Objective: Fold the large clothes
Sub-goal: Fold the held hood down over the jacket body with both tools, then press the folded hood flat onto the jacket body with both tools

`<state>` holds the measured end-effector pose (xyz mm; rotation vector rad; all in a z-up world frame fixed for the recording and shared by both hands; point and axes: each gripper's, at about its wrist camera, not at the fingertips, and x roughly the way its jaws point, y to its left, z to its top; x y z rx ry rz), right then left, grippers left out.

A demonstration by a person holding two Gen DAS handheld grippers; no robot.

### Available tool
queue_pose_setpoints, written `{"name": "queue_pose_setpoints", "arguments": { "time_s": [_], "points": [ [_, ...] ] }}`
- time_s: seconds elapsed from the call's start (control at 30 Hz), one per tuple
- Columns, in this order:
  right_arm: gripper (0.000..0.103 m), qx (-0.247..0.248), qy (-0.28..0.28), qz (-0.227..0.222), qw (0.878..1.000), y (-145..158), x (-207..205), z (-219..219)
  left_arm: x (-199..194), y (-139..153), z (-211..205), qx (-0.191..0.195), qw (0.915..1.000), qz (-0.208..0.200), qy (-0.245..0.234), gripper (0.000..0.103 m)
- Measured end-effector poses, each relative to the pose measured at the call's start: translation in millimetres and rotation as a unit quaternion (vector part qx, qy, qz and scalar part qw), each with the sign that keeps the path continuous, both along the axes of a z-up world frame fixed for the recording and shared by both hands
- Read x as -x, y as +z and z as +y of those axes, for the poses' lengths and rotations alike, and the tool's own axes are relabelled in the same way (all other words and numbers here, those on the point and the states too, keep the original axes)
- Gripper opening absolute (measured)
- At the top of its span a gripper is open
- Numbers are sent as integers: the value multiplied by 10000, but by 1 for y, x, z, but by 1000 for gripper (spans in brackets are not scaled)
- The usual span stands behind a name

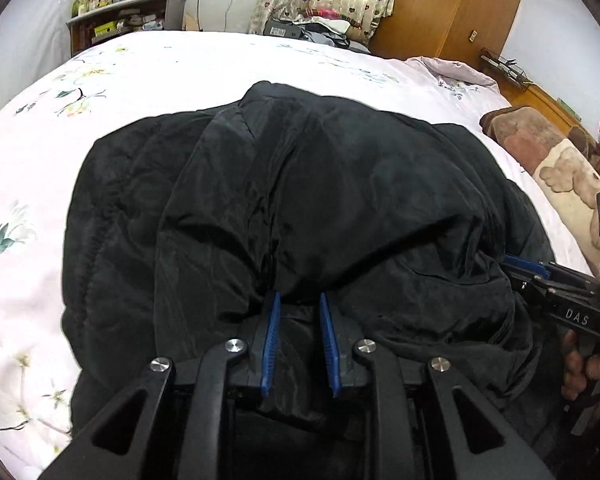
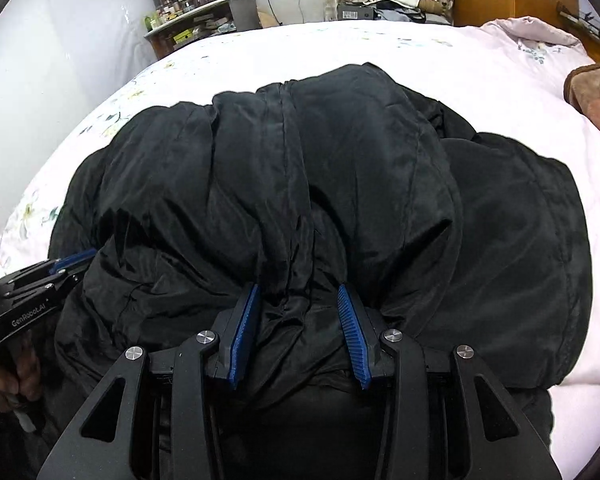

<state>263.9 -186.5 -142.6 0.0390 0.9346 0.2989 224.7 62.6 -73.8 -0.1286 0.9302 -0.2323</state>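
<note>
You are mid-fold on the coat (image 1: 300, 200): its near hem is bunched and you have both grippers at that edge, side by side, with the far part lying heaped on the bed (image 1: 148, 72). Your right gripper (image 2: 298, 336) pinches a thick wad of the black cloth, which fills the gap between its blue pads. Your left gripper (image 1: 298, 344) stands with its pads narrowly apart; cloth lies between them, yet a gap shows on each side, so it looks to be holding nothing firmly.

Next, I judge, you need a sure hold with the left before you carry the hem over toward the far edge; otherwise that corner may drop and the fold go crooked. Keep both hands level as you move.

The coat is black, padded and quilted, with a faint sheen and a seam running down its middle. It is puffy, so expect it to spring back and slide.
</note>
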Motion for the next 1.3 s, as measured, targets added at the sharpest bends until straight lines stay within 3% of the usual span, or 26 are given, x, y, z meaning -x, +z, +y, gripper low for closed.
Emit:
{"name": "queue_pose_setpoints", "arguments": {
  "time_s": [0.07, 0.2, 0.27, 0.4, 0.5, 0.7, 0.83, 0.93, 1.1, 1.2, 1.3],
  "points": [
    [41, -57, -15, -36, 10000, 20, 7, -4, 8, 15, 6, 176, 9998, 15, -26, 23],
    [41, -279, 16, -468, 9985, 56, 29, -7, 37, 49, 10, 534, 9974, -426, -213, 23],
    [41, -377, 159, -541, 9977, 63, 38, -4, 46, 53, 6, 673, 9959, -501, -353, 23],
    [41, -195, 385, -40, 9991, 27, 36, 14, 41, 10, -8, 452, 9980, 100, -428, 23],
    [41, -83, 277, 152, 9995, -3, 29, 15, 36, -12, -8, 346, 9987, 200, -309, 23],
    [41, -139, 217, 319, 9992, -23, 19, 11, 30, -12, -11, 337, 9987, 323, -210, 23],
    [41, -207, 232, 215, 9993, 9, 32, 1, 35, 17, -11, 460, 9977, 407, -282, 23],
    [41, -190, 297, -353, 9988, 47, 47, -8, 43, 48, -4, 457, 9984, -64, -341, 23],
    [41, -153, -31, -802, 9967, 70, 2, -18, -16, 71, 2, 251, 9976, -648, 60, 25],
    [41, -208, -259, -724, 9968, 59, -38, -24, -63, 51, 13, 182, 9978, -475, 430, 25],
    [40, 139, -401, -504, 9978, 30, -51, -19, -75, 9, 29, 86, 9979, -183, 617, 20]
  ]
}}
